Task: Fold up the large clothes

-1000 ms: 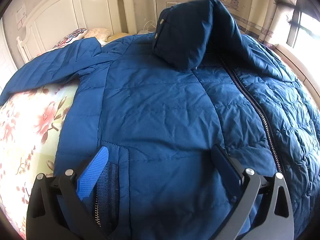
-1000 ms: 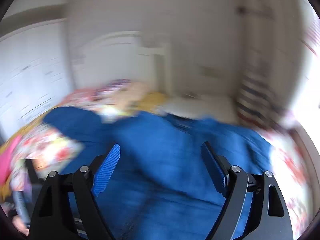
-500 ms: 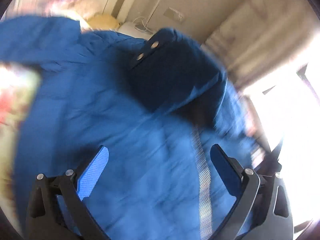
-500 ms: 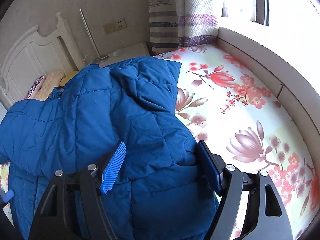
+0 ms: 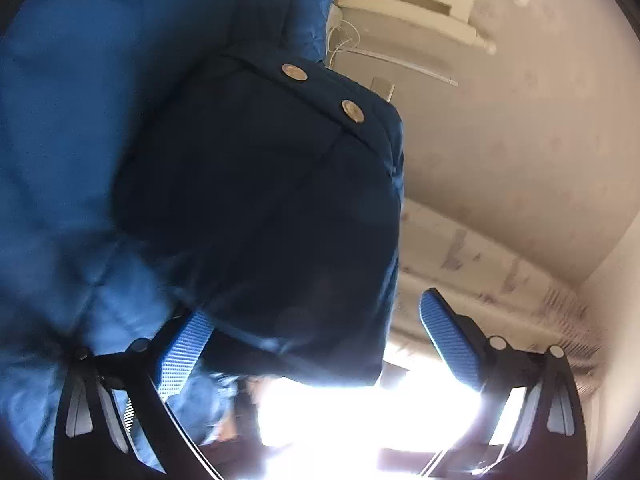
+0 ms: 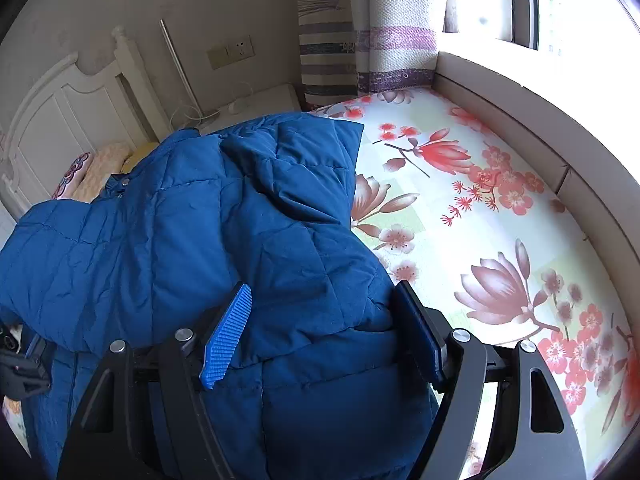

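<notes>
A large blue quilted jacket [image 6: 192,240] lies on a bed with a floral sheet [image 6: 500,240]. In the left wrist view its dark hood [image 5: 272,216], with two metal snaps, fills the middle, tilted and very close. My left gripper [image 5: 316,336] is open, its jaws wide apart on either side of the hood's lower edge. My right gripper [image 6: 324,328] is open, its jaws astride a raised fold at the jacket's right edge, closing in on it. The jacket's lower part is hidden under the gripper.
A white headboard [image 6: 68,120] and pillows [image 6: 100,168] stand at the far left. A wall socket [image 6: 232,52], a striped curtain [image 6: 360,28] and a bright window with a ledge [image 6: 520,112] border the bed on the right.
The left gripper has swung right and tilted up close to the hood. The right gripper has narrowed slightly around the jacket's right-hand fold.
</notes>
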Demonstrator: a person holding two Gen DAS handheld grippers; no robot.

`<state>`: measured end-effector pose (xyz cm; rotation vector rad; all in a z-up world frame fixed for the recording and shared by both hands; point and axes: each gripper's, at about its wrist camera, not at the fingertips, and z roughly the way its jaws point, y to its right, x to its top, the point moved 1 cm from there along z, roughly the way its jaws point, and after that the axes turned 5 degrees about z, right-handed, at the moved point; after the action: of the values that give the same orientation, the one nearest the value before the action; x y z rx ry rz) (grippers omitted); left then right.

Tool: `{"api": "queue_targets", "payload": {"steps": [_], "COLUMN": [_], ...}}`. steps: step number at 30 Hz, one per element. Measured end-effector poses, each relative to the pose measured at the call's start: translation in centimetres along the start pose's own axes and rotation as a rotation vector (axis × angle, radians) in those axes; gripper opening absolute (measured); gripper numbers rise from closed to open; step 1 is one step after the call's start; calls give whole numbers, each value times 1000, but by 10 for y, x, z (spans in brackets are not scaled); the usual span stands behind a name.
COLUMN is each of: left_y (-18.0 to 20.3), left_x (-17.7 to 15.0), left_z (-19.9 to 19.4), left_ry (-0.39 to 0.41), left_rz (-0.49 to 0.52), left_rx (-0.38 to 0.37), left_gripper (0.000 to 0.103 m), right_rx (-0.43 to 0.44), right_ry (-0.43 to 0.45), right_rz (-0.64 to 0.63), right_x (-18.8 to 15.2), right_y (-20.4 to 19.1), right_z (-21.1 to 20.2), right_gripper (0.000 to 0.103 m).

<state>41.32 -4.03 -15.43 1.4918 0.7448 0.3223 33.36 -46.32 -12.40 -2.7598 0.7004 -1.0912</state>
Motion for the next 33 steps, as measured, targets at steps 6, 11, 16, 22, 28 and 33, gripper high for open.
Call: {"api": "queue_targets", "payload": {"steps": [6,11,16,22,28,33], "left_y": [43,124,93,61,77,114], "left_x": [4,-43,-84,-71,-7,-16], "left_z": [-6,-6,30,23,-64,-85], "left_ry": [55,262,299,112,215,504], "left_rz": [316,1040,1607,1579,876,1001], "left_rx": [226,733,1262,1212,927,946], "left_gripper": [31,25,88,101,99,100], "right_rx": [25,38,38,34,34,31], "right_ry": [-4,0,-4,-4,-4,-4], "right_rz": [18,22,21,24,26,25], "right_x": [1,2,2,3,3,2], "right_y": [4,3,2,2,2,3], "right_z": [2,1,3,3,4,4], "right_gripper": [73,75,75,75,75,75]}}
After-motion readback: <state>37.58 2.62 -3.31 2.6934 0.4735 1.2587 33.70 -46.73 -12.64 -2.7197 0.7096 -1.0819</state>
